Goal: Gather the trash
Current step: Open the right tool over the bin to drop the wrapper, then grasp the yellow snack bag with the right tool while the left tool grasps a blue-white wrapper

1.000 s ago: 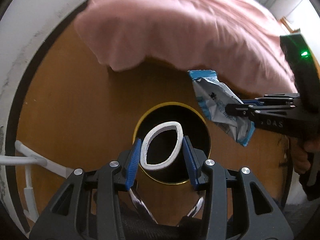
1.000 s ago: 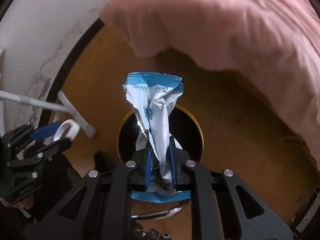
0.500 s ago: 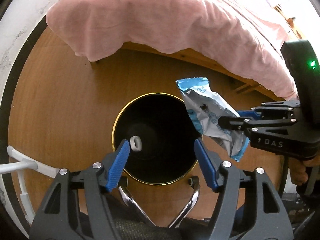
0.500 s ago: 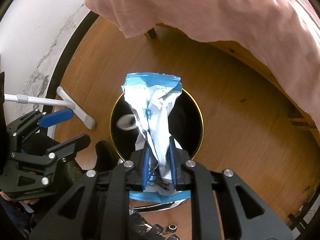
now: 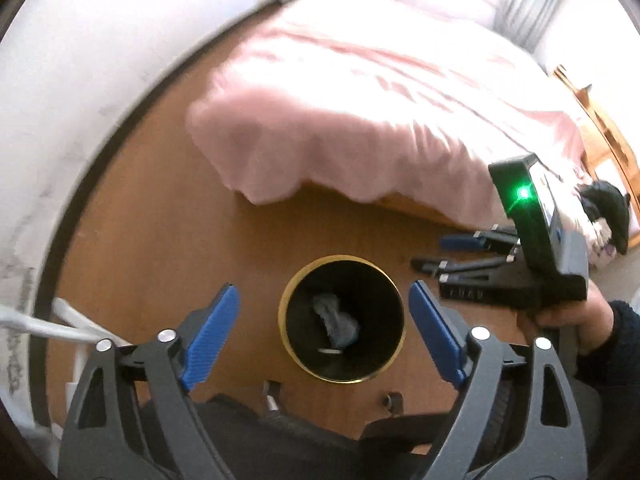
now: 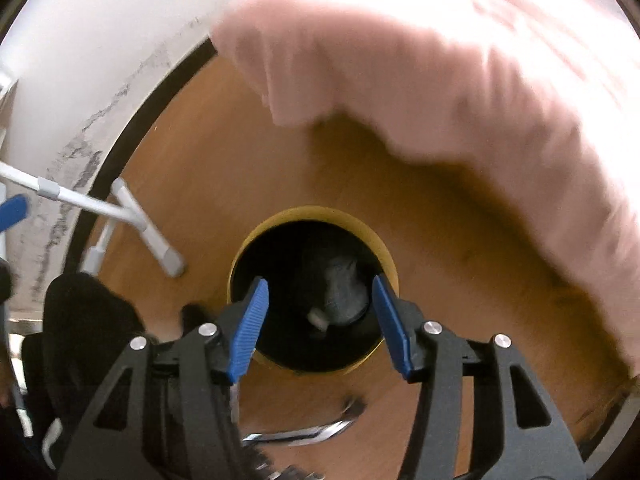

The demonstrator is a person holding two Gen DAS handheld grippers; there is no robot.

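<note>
A black round bin with a gold rim (image 5: 394,292) (image 6: 390,258) stands on the wooden floor below both grippers. Inside it lie the crumpled silver-and-blue wrapper (image 5: 336,320) (image 6: 340,292) and a small white ring (image 5: 330,351) (image 6: 318,318). My left gripper (image 5: 324,328) hangs high over the bin, its jaws opening wide with nothing between them. My right gripper (image 6: 320,316) is also above the bin mouth, jaws opening and empty; it shows in the left wrist view (image 5: 444,256) held by a hand (image 5: 568,320).
A bed with a pink cover (image 5: 380,92) (image 6: 440,60) overhangs the floor behind the bin. A white metal stand foot (image 6: 148,232) (image 5: 76,320) rests on the floor at the left by the white wall (image 5: 80,60). Chrome chair legs (image 6: 300,434) lie near the bottom.
The left gripper let the white ring fall into the bin, then rose and opened wider. The right gripper released the wrapper, which now lies in the bin.
</note>
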